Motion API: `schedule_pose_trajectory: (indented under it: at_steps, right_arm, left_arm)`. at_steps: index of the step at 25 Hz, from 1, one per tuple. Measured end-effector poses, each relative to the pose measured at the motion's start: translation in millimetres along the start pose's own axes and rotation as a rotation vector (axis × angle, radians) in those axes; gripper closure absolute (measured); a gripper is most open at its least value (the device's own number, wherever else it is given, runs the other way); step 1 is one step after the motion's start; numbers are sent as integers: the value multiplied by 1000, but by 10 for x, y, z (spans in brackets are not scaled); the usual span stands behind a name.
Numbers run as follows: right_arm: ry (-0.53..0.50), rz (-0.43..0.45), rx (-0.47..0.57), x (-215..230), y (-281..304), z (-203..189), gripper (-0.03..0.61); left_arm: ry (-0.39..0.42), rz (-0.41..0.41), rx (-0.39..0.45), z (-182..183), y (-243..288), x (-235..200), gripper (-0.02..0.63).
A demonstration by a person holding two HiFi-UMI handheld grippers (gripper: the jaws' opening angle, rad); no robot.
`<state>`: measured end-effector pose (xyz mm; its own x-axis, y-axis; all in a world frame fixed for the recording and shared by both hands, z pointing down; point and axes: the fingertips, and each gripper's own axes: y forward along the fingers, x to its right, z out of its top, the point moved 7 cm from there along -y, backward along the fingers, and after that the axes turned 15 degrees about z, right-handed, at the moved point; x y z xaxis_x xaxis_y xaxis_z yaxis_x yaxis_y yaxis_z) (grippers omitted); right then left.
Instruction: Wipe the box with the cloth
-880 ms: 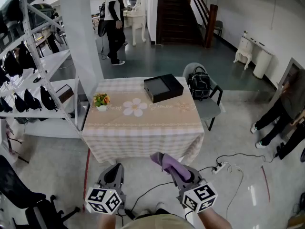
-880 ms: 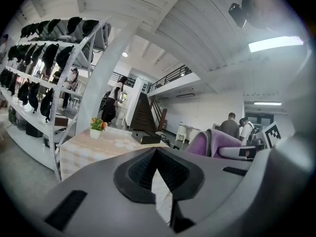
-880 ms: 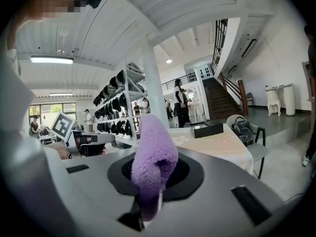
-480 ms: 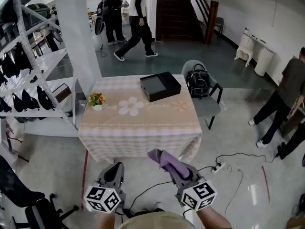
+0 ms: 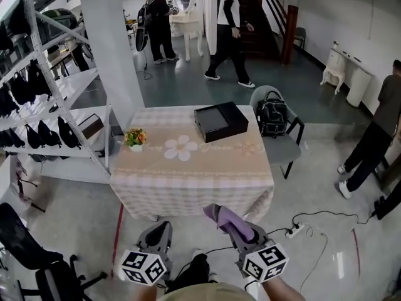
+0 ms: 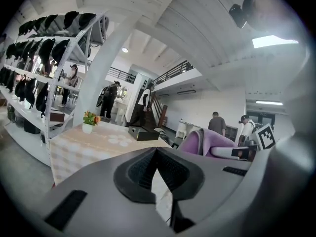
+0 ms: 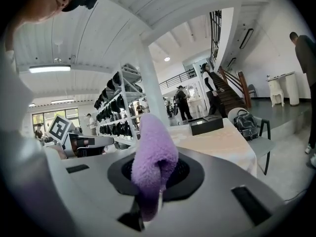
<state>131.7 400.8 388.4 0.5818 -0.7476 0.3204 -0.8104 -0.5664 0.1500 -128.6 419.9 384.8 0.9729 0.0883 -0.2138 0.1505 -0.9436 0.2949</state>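
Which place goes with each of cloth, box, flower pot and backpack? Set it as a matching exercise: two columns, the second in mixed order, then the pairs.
Column one:
1. cloth
2. box
3. flower pot
4. backpack

Column two:
A. on the chair beside the table
B. pinched in the right gripper
C. far right part of the table
D. by the table's left edge

Pairs: 1-B, 2-C, 3-D, 4-A
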Motion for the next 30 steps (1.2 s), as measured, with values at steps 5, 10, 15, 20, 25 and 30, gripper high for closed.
schedule_pose_trajectory:
  at_steps: [5, 10, 15, 20, 25, 30]
  right_arm:
    - [-1, 0, -3, 94, 122, 20, 514]
    - [-24, -23, -46, 255, 350, 141, 514]
    - [-9, -63, -49, 542, 723, 280, 514]
    - [13, -131, -60, 900, 1115, 494, 514]
    - [24, -194, 3, 1264, 1476, 691, 514]
    - [4, -289, 10, 1579, 1685, 820, 514]
  left_arm:
    - [17, -8, 4, 10, 266, 19, 598]
    - [19, -64, 27, 141, 757, 7, 598]
    - [63, -108, 18, 296, 1351, -140, 598]
    - [121, -153, -6, 471, 1920, -299, 598]
    - [154, -239, -37, 630, 2431, -394, 597]
    - [187, -318, -56, 728, 2855, -486, 597]
